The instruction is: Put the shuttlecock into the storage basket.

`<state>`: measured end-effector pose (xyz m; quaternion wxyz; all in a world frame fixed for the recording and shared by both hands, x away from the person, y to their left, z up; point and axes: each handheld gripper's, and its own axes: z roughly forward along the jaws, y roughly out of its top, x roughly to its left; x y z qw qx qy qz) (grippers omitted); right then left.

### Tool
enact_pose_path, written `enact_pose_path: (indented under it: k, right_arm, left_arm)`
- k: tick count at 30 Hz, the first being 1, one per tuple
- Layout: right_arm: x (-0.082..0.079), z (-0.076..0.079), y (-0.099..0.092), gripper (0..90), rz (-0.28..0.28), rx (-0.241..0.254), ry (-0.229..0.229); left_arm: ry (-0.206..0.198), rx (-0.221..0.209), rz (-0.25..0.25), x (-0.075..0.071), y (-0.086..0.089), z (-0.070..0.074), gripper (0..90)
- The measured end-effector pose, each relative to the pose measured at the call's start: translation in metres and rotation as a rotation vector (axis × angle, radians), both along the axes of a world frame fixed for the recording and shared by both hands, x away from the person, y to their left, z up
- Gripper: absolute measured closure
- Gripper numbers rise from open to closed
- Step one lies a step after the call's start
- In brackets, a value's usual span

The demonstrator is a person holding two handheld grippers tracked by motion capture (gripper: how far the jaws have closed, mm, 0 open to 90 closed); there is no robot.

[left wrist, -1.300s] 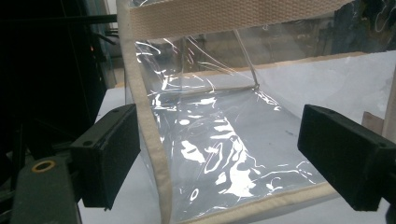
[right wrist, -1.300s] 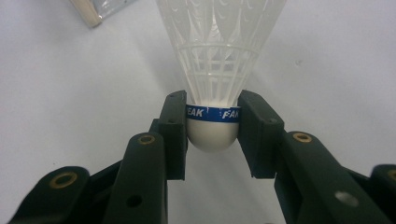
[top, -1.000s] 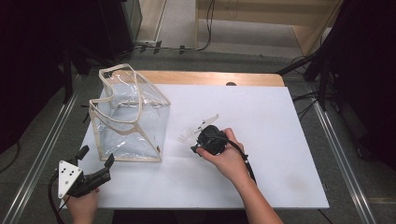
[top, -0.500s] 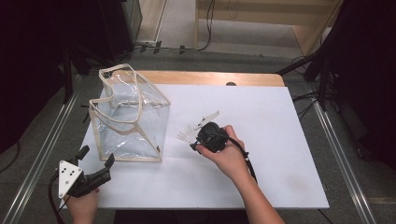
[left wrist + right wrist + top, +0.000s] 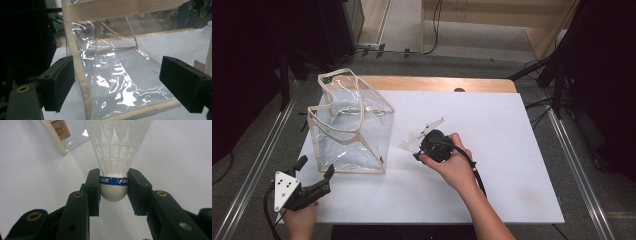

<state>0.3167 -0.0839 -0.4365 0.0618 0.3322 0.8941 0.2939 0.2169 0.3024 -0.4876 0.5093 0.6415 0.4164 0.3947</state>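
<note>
A white shuttlecock (image 5: pixel 117 150) with a blue band is clamped by its cork in my right gripper (image 5: pixel 113 187), its skirt pointing away from the gripper. In the high view the right gripper (image 5: pixel 418 150) holds the shuttlecock (image 5: pixel 408 145) just above the white table top, a short way right of the clear bag (image 5: pixel 349 125). This bag has cream trim, stands upright and has an open top. My left gripper (image 5: pixel 315 172) waits open at the table's front left corner, just in front of the bag. Its wide-apart fingers (image 5: pixel 58 82) frame the bag's clear front wall (image 5: pixel 117 82).
The white table top (image 5: pixel 492 165) has a wooden strip (image 5: pixel 437 83) along its far edge. Metal rails (image 5: pixel 579 170) run along both sides of the table. The bag's bottom corner with a brown label (image 5: pixel 61 126) lies just ahead of the shuttlecock.
The right gripper has shifted slightly with the shuttlecock, whose skirt now stands out more toward the bag. The left gripper has stayed put.
</note>
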Motion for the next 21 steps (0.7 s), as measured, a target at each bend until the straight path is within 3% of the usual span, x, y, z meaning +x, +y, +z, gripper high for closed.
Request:
enact_pose_path:
  k: [8, 21]
  right_arm:
    - [0.003, 0.004, 0.003, 62.4, 0.017, -0.003, 0.001]
    - [0.005, 0.024, 0.004, 62.4, 0.023, 0.021, -0.022]
  left_arm:
    - [0.001, 0.015, 0.001, 0.000, -0.002, 0.000, 13.7]
    - [0.003, 0.023, 0.002, 0.000, -0.003, -0.001, 13.7]
